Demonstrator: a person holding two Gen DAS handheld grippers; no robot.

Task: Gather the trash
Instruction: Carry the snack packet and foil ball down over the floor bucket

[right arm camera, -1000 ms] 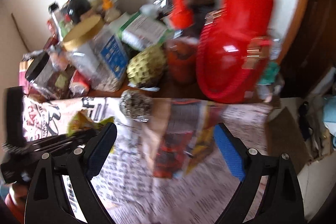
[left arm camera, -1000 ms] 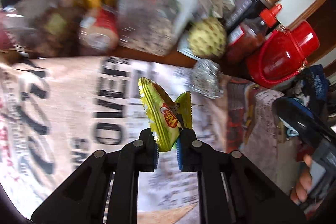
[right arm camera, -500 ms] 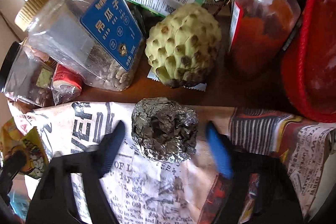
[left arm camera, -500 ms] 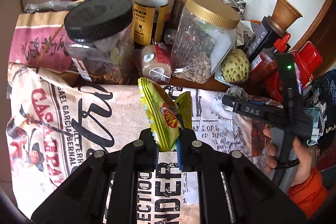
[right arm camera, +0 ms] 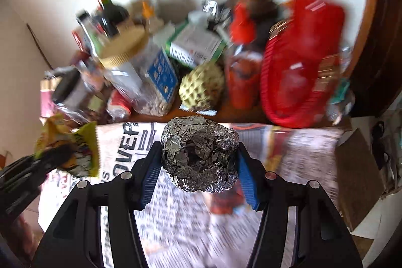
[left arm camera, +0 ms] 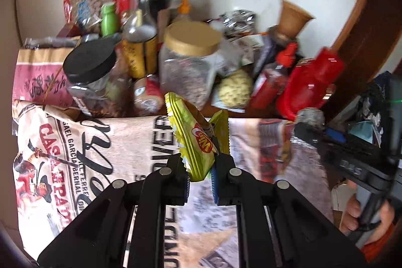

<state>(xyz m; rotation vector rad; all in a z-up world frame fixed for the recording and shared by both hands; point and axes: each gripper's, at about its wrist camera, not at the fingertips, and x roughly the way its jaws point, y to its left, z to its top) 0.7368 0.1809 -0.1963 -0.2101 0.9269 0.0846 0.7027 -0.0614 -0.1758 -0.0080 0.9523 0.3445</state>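
Two pieces of trash are held at once, one in each gripper, above the newsprint-patterned cloth [right arm camera: 181,215] that covers the table. The left gripper [left arm camera: 199,180] is closed almost fully on the lower end of a crinkled yellow snack wrapper [left arm camera: 194,140]; the right gripper [right arm camera: 198,182] is closed about halfway on a crumpled ball of silver foil [right arm camera: 199,155], its blue pads pressed against the ball's two sides.

The step in hand appears to be the carrying away of both items. It would be done well if both grips were kept firm and the items were lifted clear of the crowded jars and bottles along the table's far edge, such as the gold-lidded clear jar [left arm camera: 188,67] and the scaly green custard apple [right arm camera: 202,88]. The foil is judged to dent easily, so harder squeezing is not needed.

The wrapper's long axis runs upward and slightly left from the jaws, its free serrated end pointing toward the far edge. The foil ball is roughly round, with no clear long axis.
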